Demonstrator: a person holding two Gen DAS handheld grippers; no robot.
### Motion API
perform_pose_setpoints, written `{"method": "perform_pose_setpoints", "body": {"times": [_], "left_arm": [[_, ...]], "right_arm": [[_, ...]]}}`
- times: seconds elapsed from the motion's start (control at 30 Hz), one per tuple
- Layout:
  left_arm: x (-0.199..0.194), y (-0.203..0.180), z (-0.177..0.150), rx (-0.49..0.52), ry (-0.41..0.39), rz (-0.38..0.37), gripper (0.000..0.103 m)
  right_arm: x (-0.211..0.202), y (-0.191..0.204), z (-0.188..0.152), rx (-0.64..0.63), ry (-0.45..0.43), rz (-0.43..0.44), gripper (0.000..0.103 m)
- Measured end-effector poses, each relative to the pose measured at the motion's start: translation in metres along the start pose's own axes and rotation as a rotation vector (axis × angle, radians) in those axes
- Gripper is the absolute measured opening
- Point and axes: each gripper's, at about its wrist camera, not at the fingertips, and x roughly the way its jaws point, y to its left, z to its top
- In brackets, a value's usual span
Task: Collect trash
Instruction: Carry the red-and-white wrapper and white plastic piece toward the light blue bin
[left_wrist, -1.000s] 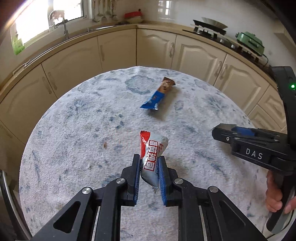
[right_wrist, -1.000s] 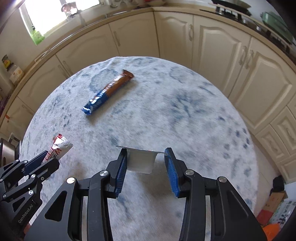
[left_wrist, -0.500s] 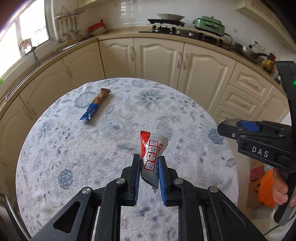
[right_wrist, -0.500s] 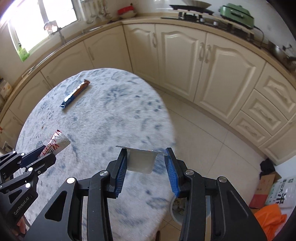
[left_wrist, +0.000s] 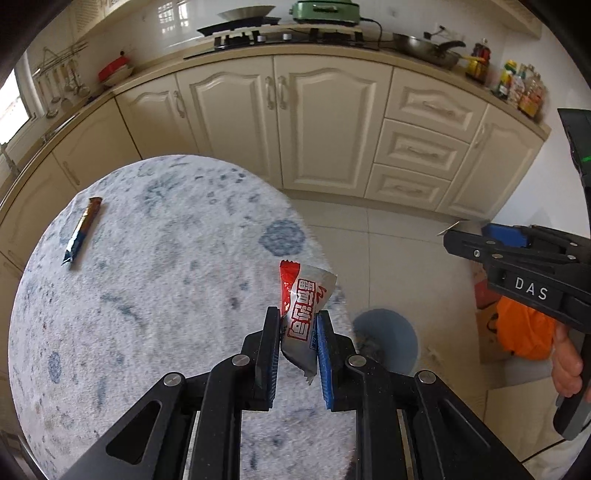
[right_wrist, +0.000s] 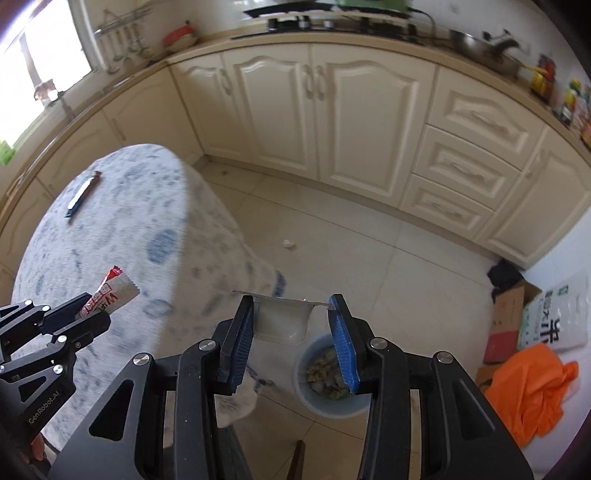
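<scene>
Left gripper (left_wrist: 297, 334) pinches a red-and-white snack wrapper (left_wrist: 304, 306); right gripper (right_wrist: 291, 328) clamps a clear plastic cup (right_wrist: 282, 319) above a blue bin (right_wrist: 325, 402)

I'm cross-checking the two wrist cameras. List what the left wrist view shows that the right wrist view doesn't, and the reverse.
Only the left wrist view: the hand gripping the right gripper's handle.

Only the right wrist view: the scraps inside the blue round bin, a crumpled white scrap on the floor tiles, and the clear plastic cup face-on.

Both: the red-and-white snack wrapper in the left gripper, the blue-and-brown bar wrapper on the round cloth-covered table, and the orange plastic bag.
</scene>
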Motion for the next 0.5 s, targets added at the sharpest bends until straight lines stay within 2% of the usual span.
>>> {"method": "perform_pose_setpoints", "body": {"times": [0.33, 0.5], "left_arm": [[0.039, -0.080, 0.021, 0.119, 0.057, -0.074, 0.015], [0.071, -0.111, 0.022, 0.134, 0.128, -0.082, 0.015]], "right_arm": [[0.017, -0.083, -0.042, 0.147, 0.066, -0.130, 0.041], [0.041, -0.112, -0.066, 0.208, 0.136, -0.126, 0.041]]}}
